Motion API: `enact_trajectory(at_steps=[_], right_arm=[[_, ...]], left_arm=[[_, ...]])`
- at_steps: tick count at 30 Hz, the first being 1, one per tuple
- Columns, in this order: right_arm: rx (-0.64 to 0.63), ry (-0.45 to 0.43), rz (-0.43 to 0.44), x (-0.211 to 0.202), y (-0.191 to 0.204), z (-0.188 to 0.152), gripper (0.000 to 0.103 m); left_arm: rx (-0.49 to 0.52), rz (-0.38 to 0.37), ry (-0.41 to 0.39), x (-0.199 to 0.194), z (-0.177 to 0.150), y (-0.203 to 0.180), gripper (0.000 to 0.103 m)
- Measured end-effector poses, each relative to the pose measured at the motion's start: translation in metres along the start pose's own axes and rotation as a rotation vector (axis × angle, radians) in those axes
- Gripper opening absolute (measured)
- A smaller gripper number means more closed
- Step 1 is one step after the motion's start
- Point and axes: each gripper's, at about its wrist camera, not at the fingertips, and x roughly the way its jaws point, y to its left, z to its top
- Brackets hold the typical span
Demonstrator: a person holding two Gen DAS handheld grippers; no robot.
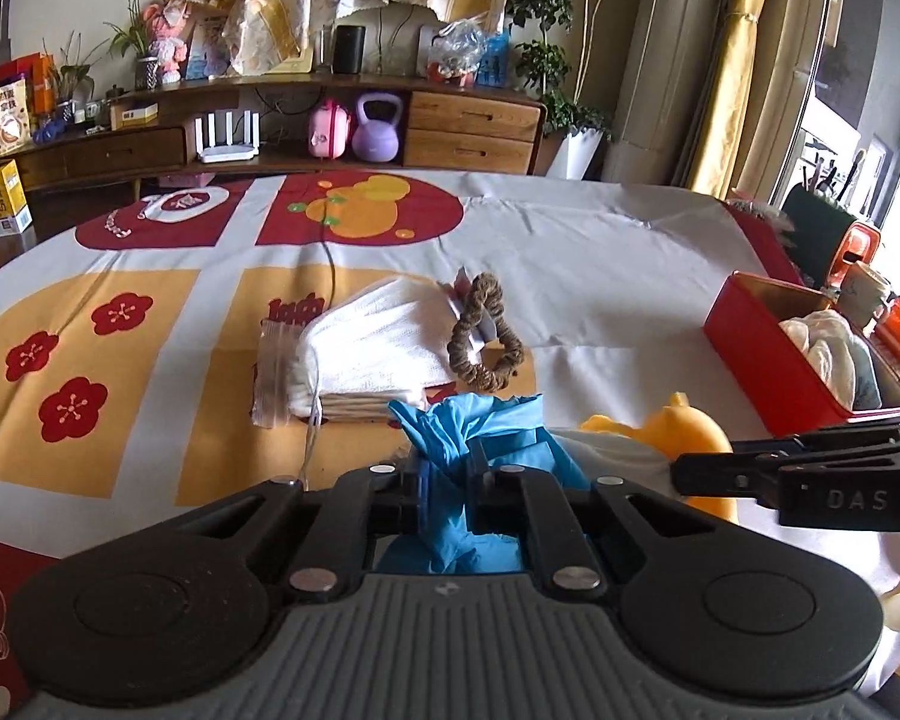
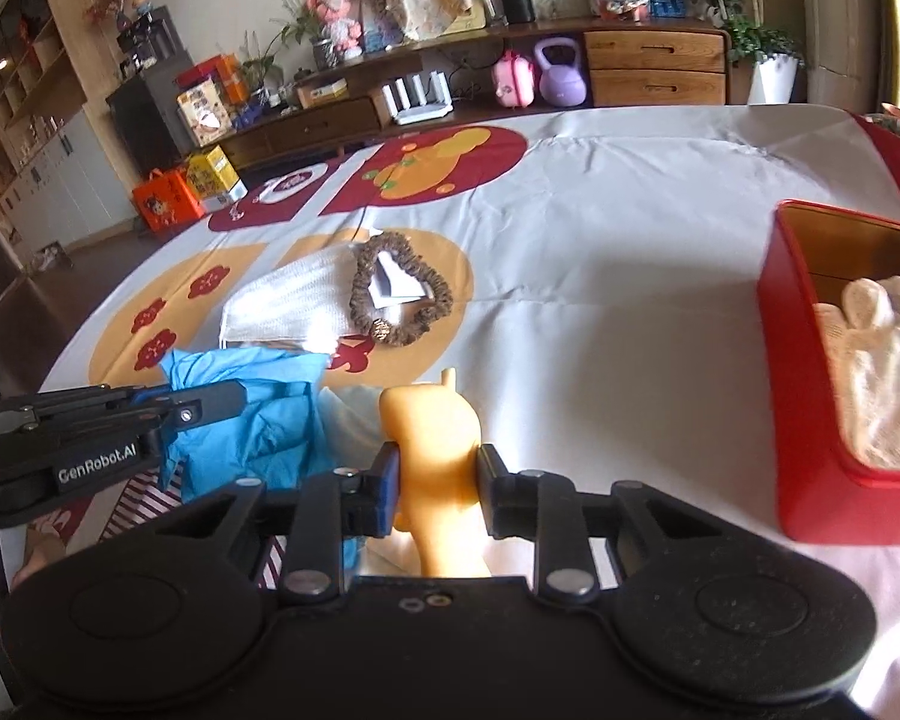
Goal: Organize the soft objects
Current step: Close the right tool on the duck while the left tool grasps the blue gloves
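Both my grippers are loaded over the patterned tablecloth (image 1: 570,252): my left gripper (image 1: 447,480) is clenched on a crumpled blue glove (image 1: 480,426), and my right gripper (image 2: 438,480) is grasping a soft orange toy (image 2: 432,438) across its middle, the pads pressed into its sides. In the right wrist view the 2 grippers sit close together, the glove just beside the toy at the near edge of the table.

The red tin (image 2: 810,372) stands to the right, well apart from both loads, and it already holds pale cloth items (image 2: 882,378), so I judge the sorting to be partly done. Neither the glove nor the toy has reached the tin yet.

Left out on the cloth are 2 more soft things: a bagged stack of white towels (image 1: 378,354) near the centre, and a brown scrunchie (image 1: 486,336) lying on its right end, touching it. A white card (image 2: 396,285) shows inside the scrunchie's loop.

By my reading, 2 items are in hand, 2 wait on the table, and the tin has room for more
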Motion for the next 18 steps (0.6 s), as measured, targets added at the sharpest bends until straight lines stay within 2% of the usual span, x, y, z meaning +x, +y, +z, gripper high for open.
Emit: enact_trajectory(at_steps=[6, 12, 15, 18], right_arm=[[0.057, -0.005, 0.016, -0.018, -0.016, -0.007, 0.026], [0.077, -0.010, -0.015, -0.027, -0.024, -0.011, 0.026], [0.073, 0.036, -0.057, -0.020, -0.028, -0.013, 0.029], [0.094, 0.055, -0.062, -0.011, -0.035, -0.017, 0.029]], left_arm=[[-0.011, 0.013, -0.003, -0.007, 0.002, -0.001, 0.009], [-0.009, -0.002, -0.010, -0.017, 0.002, -0.009, 0.009], [-0.007, -0.008, -0.005, -0.017, 0.001, -0.014, 0.009], [-0.005, -0.017, 0.003, -0.016, -0.001, -0.019, 0.009]])
